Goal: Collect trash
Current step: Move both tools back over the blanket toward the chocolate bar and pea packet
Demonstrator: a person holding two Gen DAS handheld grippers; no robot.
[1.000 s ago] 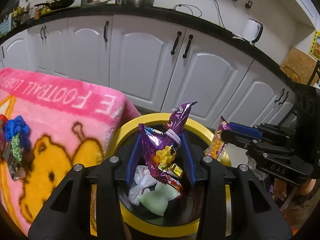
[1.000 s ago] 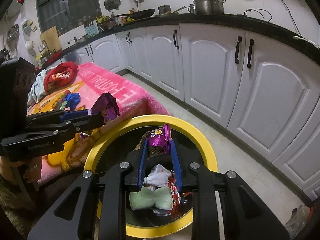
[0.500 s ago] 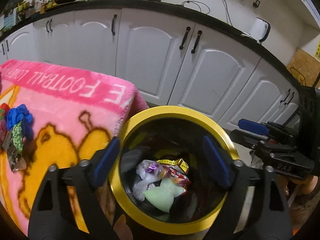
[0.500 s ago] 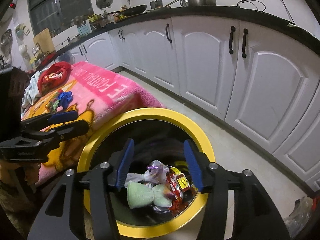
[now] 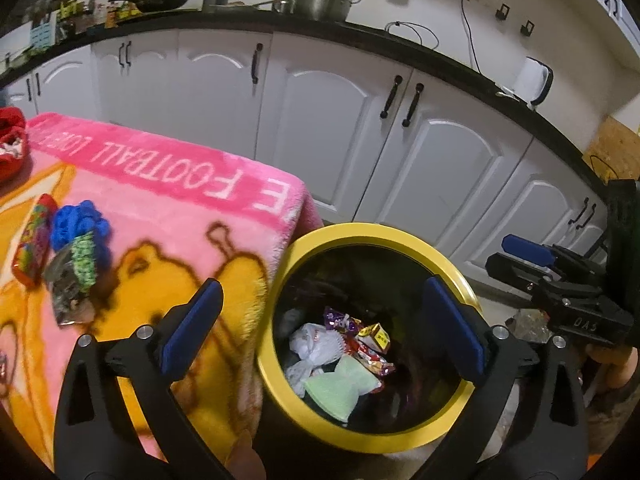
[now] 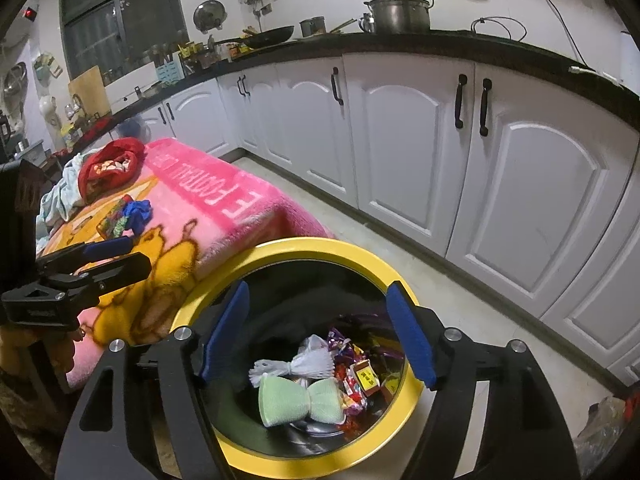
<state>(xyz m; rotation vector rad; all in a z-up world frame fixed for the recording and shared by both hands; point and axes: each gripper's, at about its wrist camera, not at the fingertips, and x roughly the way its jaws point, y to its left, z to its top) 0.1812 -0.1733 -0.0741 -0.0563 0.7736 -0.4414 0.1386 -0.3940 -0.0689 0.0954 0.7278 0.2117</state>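
1. Left hand-held gripper (image 5: 320,320): jaws have just been opening and stand wide, nothing between them. It hangs over the bin (image 5: 400,236), its left finger over the blanket (image 5: 168,216) edge.
2. Right hand-held gripper (image 6: 316,332): jaws have just been opening too, moderately wide, empty, both fingers over the bin mouth.
3. Bin contents, seen through both pairs of jaws: white wad (image 6: 312,364), pale green bundle (image 6: 300,400), several shiny wrappers (image 6: 356,376). Dropped trash lies at the bottom, clear of both pairs of pads.
4. Remaining trash, farther off on the blanket-covered tabletop: striped wrapper (image 5: 34,236), silvery packet (image 5: 66,296), with a blue and green knitted thing (image 5: 82,244) lying across the packet. Whether the knitted thing counts as trash I cannot tell.
5. Key relation: that cluster lies up and to the left of the left gripper, well apart from the bin. In the right wrist view it sits beyond the left gripper, so the left hand is judged the nearer.
6. Striped wrapper's long axis runs roughly away from the camera, tilted slightly; the jaws would need to straddle its short side.
7. Far background: white cupboards (image 5: 328,120), dark worktop with pots (image 5: 324,0).
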